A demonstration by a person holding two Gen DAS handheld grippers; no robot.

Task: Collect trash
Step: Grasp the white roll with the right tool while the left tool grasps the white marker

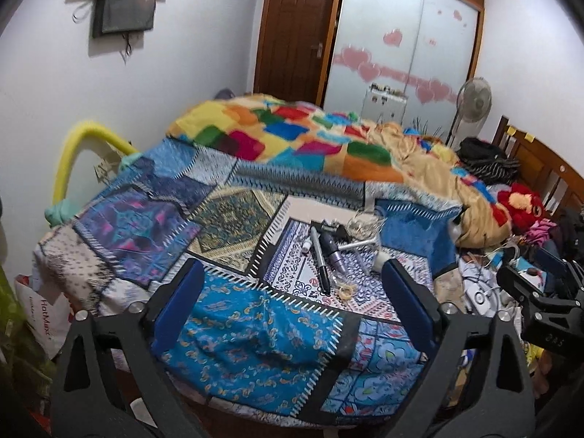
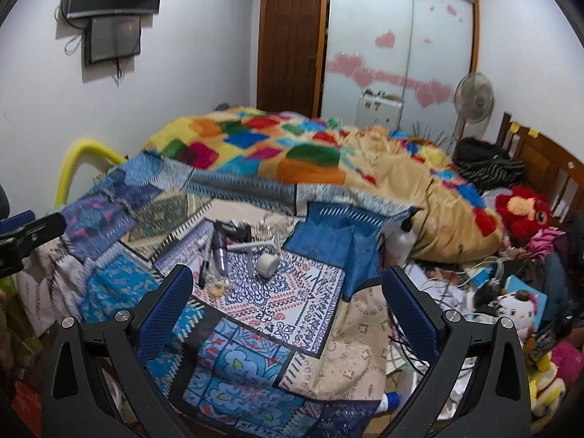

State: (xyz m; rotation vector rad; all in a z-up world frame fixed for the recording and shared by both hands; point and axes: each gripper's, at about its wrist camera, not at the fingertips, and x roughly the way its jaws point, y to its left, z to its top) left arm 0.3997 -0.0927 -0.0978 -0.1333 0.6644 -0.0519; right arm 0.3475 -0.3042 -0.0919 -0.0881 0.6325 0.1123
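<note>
While both grippers hang above the near edge of the bed, nothing is between their fingers.
Left gripper: jaws spread wide, empty, over the turquoise patch of the patchwork cover.
Right gripper: jaws spread wide, empty, over the blue-and-white patch just near of the clutter.
Rubber bands: small yellowish tangle, nearest piece of the clutter, lying just beside the black marker's near end.
Black marker: slim, long axis running near to far, far end leaning slightly left.
Purple-grey tube: short, thick, just right of the marker, roughly parallel to it.
White roll: squat, lying on its side, open end toward the near right.
White rod: thin, lying left to right behind the roll.
Clear crumpled wrap: at the far side of the clutter, near the folded-back cover edge.
Colourful blanket: heaped across the far half of the bed.
Containers: cannot tell of any holding trash.
</note>
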